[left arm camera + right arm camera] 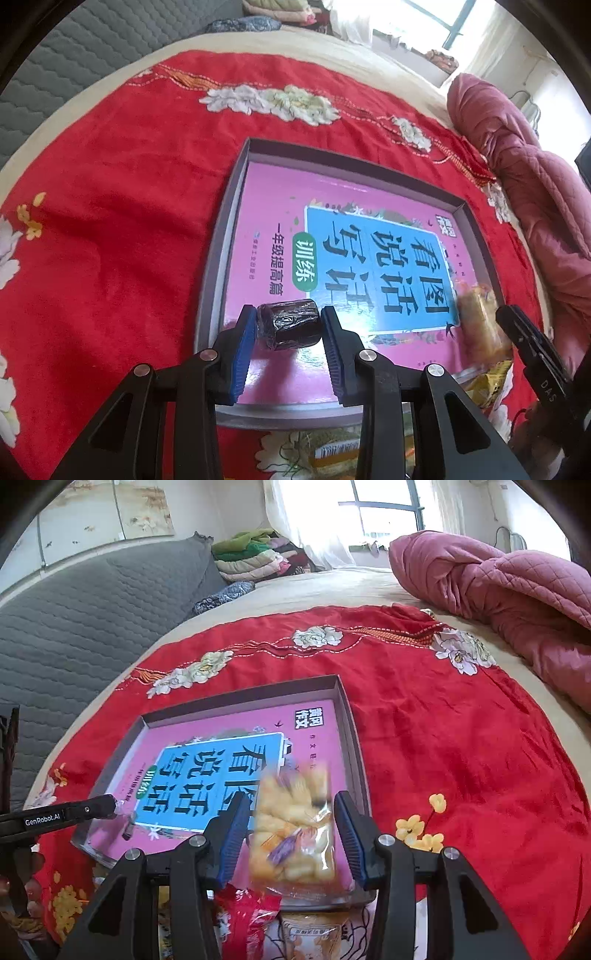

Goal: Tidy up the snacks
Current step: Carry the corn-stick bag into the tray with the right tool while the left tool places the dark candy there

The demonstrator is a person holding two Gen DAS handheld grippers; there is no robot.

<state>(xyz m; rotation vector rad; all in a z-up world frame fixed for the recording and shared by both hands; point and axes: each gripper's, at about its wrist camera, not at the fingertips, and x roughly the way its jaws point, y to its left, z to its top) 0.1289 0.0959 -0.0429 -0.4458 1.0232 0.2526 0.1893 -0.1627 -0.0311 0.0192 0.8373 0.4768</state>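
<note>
A shallow grey box [214, 266] with a pink and blue book cover as its floor lies on the red cloth; it also shows in the right wrist view [349, 716]. My left gripper [289, 324] is open, its blue pads on either side of a dark wrapped snack [289, 325] resting in the box's near left corner. My right gripper [291, 812] is open around a clear bag of yellow puffed snacks [295, 834], blurred, over the box's near right part. That bag shows in the left wrist view [480, 321].
A red flowered cloth [443, 738] covers the bed. More snack packets lie under the grippers near the box's front edge [314, 934] [332, 450]. A pink quilt [498, 587] lies at the right, folded clothes [251, 554] at the back, a grey headboard [74, 627] at the left.
</note>
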